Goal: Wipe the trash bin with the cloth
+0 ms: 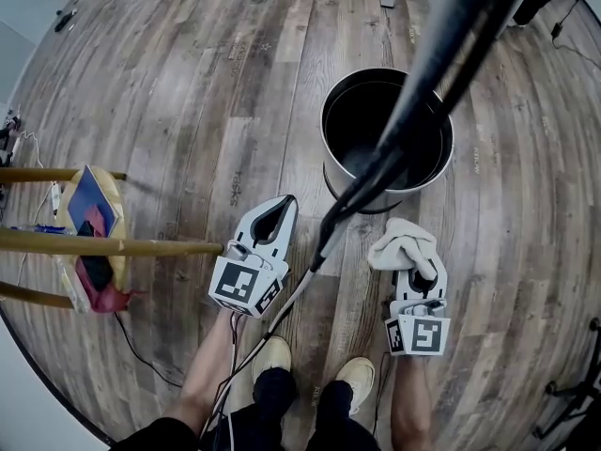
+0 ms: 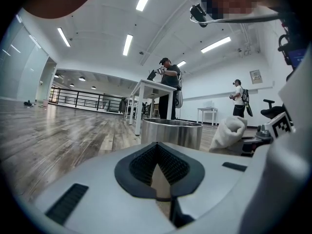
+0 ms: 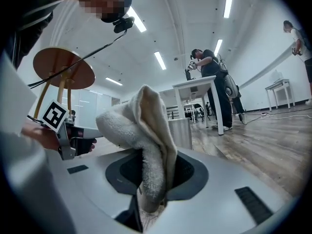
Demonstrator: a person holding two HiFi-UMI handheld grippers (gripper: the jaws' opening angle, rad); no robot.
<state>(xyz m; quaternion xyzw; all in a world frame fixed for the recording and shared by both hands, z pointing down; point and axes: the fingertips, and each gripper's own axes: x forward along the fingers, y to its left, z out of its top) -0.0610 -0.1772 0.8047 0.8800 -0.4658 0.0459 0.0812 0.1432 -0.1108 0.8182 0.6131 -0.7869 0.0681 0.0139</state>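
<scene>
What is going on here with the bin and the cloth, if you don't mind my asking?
A person stands over a round, shiny metal trash bin on the wooden floor, with a handheld gripper in each hand. The right gripper is clamped on a bunched white terry cloth, held just short of the bin's near side. The left gripper is shut and empty, beside it. Wiping does not appear to have started.

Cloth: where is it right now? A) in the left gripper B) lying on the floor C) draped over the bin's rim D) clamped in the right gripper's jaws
D: the right gripper is shut on the cloth, which bunches up out of its jaws; the left gripper is shut on nothing.
</scene>
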